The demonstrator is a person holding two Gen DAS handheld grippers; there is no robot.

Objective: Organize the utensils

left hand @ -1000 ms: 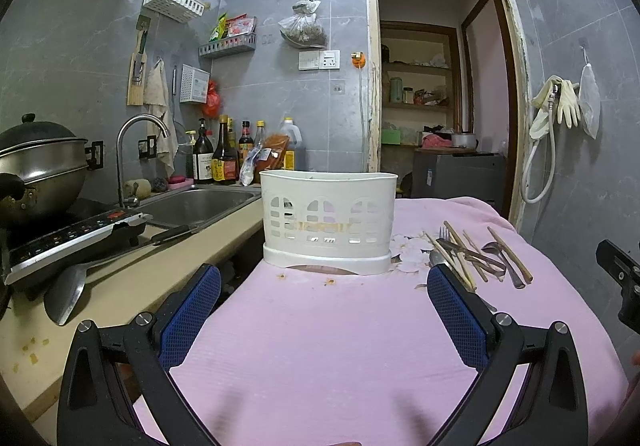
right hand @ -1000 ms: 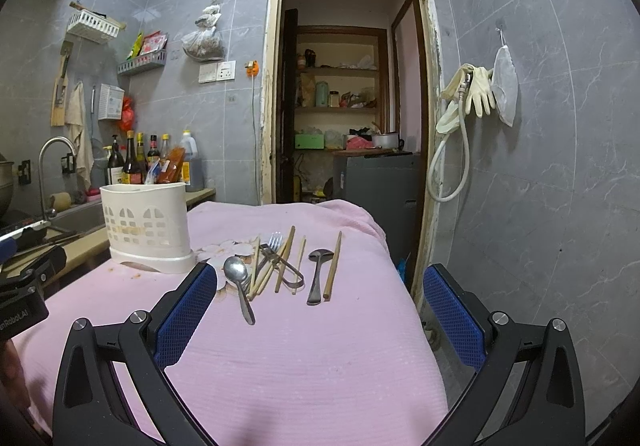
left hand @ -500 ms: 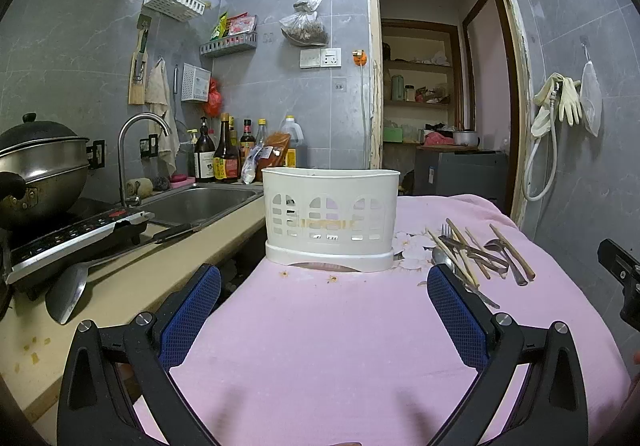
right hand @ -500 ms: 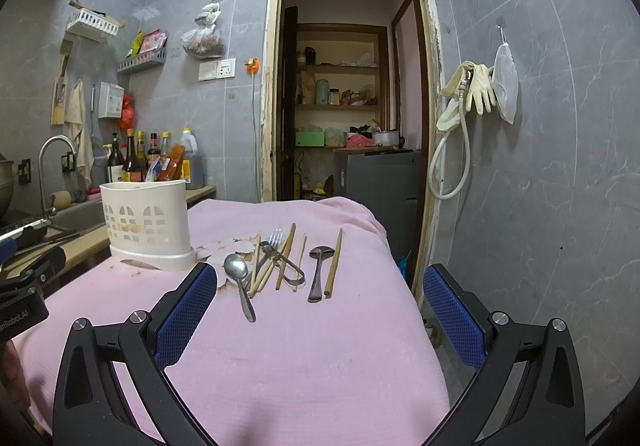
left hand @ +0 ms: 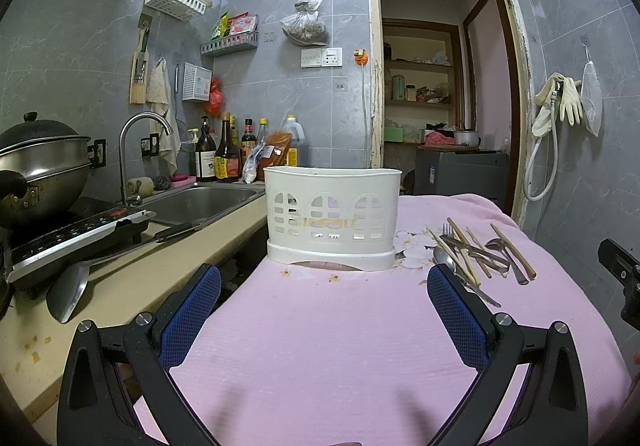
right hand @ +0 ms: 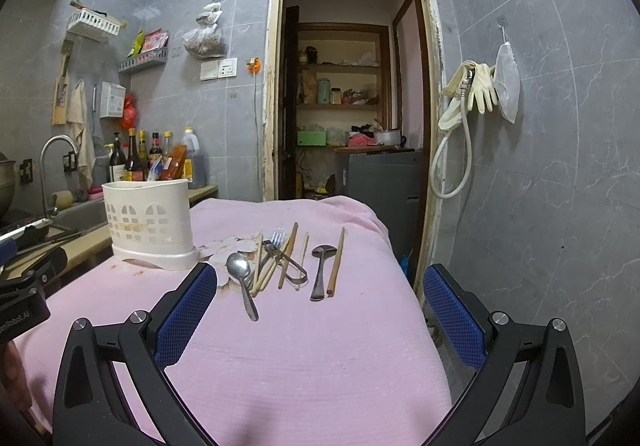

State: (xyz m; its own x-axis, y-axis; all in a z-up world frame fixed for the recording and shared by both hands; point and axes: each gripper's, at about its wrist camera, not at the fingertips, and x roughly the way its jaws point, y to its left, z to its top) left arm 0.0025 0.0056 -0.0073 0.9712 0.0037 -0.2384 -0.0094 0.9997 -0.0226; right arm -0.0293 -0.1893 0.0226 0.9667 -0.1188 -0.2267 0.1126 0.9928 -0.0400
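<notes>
Only 1 piece of lettering can be read. On the black body of the left gripper point(right hand: 24, 298), at the near left edge of the right wrist view, white letters cut off by the frame spell "enRobot.AI". The labels on the bottles point(left hand: 228, 156) at the far left beside the sink are too small to make out, and the yellowed band on the white utensil holder point(left hand: 332, 220) shows no legible words.

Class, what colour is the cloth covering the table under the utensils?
Pink; the cloth shows best in the right wrist view.
</notes>
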